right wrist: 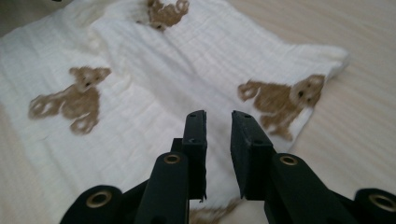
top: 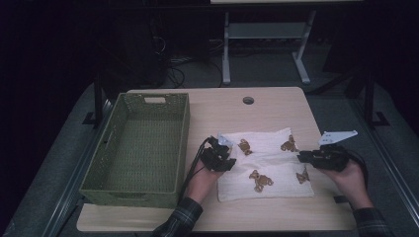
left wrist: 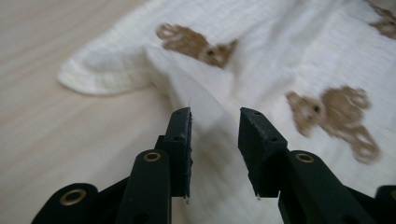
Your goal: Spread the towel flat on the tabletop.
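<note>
Item: white cloth printed with brown bears, laid partly folded and rumpled on the table, right of the green woven basket (seen empty)

Left gripper: held over the cloth's left edge; jaws are parted with a gap between them, nothing gripped; a raised fold is seen just ahead of them in the left gripper view

Right gripper: held at the cloth's right edge; jaws are narrowly parted, nothing clamped

Risk, as judged: only the top layer may be pinched, since the fabric is doubled; an uneven lift would be caused, and the cloth may be dragged or left bunched
</note>
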Action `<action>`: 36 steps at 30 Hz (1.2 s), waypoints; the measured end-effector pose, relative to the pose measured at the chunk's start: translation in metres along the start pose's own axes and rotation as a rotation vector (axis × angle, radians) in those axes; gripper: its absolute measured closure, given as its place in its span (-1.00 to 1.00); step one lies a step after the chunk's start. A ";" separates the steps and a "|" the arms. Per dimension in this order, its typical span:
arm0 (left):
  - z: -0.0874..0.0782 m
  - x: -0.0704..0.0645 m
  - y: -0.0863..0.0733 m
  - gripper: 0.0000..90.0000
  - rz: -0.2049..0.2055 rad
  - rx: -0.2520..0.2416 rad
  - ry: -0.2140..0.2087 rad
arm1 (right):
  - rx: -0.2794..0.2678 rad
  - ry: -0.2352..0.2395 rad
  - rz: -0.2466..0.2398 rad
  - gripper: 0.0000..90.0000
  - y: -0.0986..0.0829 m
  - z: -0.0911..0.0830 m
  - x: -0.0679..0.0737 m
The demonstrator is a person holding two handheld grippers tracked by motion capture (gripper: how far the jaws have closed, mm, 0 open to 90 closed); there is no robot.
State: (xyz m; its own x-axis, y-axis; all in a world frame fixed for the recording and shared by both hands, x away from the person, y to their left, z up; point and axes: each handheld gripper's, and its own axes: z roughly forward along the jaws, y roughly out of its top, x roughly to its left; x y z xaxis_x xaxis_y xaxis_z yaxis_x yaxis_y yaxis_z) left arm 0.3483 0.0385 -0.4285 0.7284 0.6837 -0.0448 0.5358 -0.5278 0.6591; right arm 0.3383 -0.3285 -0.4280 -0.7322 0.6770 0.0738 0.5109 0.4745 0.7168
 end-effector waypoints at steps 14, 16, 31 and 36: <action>0.022 0.053 0.027 0.35 -0.086 -0.004 0.156 | 0.049 -0.065 0.013 0.60 0.044 0.042 -0.054; 0.024 0.056 0.028 0.34 -0.096 0.000 0.161 | 0.050 -0.069 0.016 0.59 0.047 0.045 -0.059; 0.061 0.081 0.030 0.32 -0.159 0.044 0.186 | 0.094 -0.045 0.096 0.55 0.047 0.084 -0.106; 0.065 0.081 0.030 0.34 -0.149 0.034 0.182 | 0.112 -0.034 0.075 0.67 0.045 0.090 -0.105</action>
State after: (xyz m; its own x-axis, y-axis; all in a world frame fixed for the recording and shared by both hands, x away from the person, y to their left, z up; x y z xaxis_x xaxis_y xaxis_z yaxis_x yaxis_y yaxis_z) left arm 0.4513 0.0456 -0.4614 0.5531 0.8331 -0.0018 0.6478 -0.4287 0.6297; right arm 0.4789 -0.3274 -0.4658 -0.6755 0.7306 0.0997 0.6123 0.4804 0.6279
